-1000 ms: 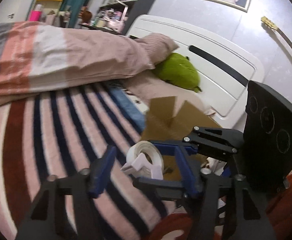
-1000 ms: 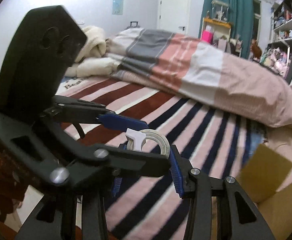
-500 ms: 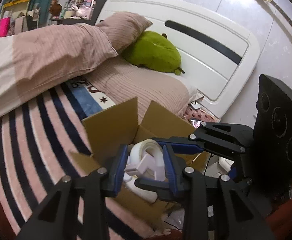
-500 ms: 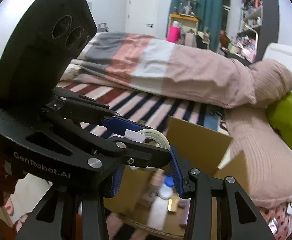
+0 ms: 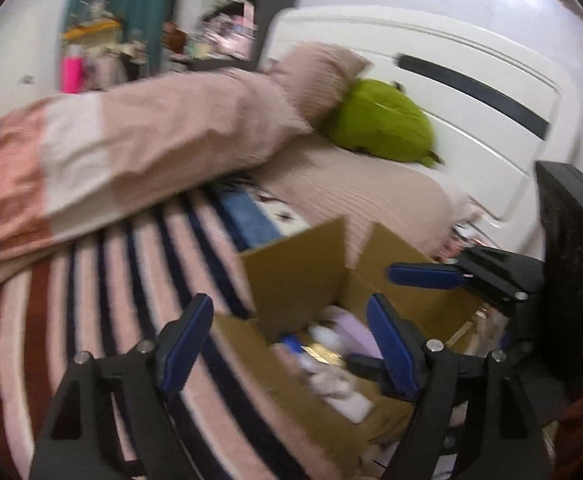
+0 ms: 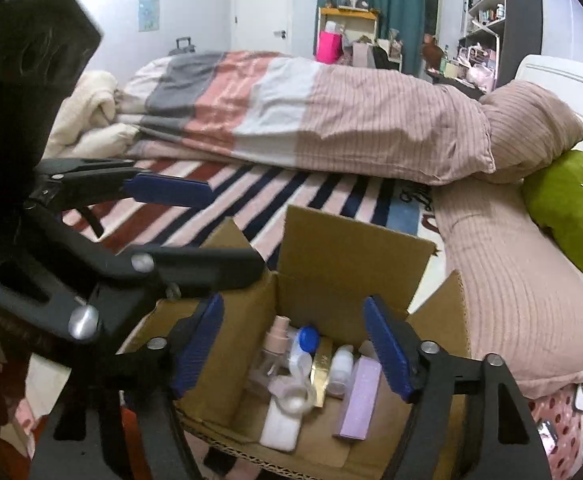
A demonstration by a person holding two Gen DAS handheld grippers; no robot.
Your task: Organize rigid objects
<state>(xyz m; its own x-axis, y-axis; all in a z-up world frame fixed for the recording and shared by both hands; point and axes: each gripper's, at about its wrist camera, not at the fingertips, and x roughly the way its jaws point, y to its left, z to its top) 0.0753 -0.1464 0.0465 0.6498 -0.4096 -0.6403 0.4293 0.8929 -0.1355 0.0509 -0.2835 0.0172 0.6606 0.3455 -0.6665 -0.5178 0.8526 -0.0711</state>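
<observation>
While both claws, left claw and right claw, open empty, the tape dispenser now lies dropped in the cardboard box.

The left wrist view is smeared by motion, so the contents of the cardboard box cannot be told apart. In the right wrist view, the box's near left corner is hidden behind the left gripper.

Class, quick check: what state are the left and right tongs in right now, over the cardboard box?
Left tongs: jaws opening, nothing between them.
Right tongs: jaws opening, nothing held, above the cardboard box.
</observation>
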